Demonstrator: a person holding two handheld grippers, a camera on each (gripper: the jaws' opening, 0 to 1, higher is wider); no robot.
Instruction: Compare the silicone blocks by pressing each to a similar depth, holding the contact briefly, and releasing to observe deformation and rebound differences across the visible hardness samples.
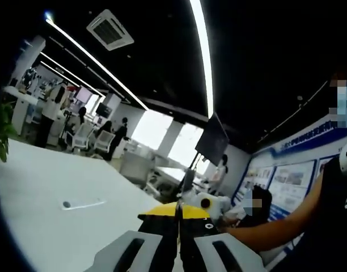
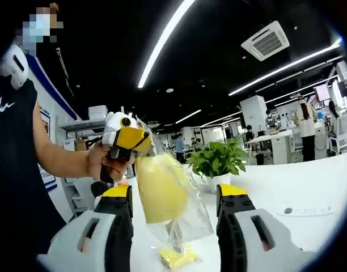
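Observation:
A clear plastic bag (image 2: 191,218) hangs above the white table (image 2: 315,181), with a pale yellow silicone block (image 2: 161,190) inside it. The left gripper (image 2: 140,148), held by a hand, is shut on the bag's top edge. In the left gripper view its jaws (image 1: 178,211) are pressed together, yellow tips touching. My right gripper (image 2: 174,192) is open, one jaw on each side of the hanging bag, and I cannot tell whether either touches it. Under the bag, a smaller yellow piece (image 2: 174,258) lies on the table.
A potted green plant (image 2: 219,161) stands on the table behind the bag. A small white strip (image 2: 307,211) lies flat on the table (image 1: 43,192), seen as a strip (image 1: 83,204) in the left gripper view. The person's bare arm (image 1: 275,226) reaches in. Desks, chairs and people stand far back.

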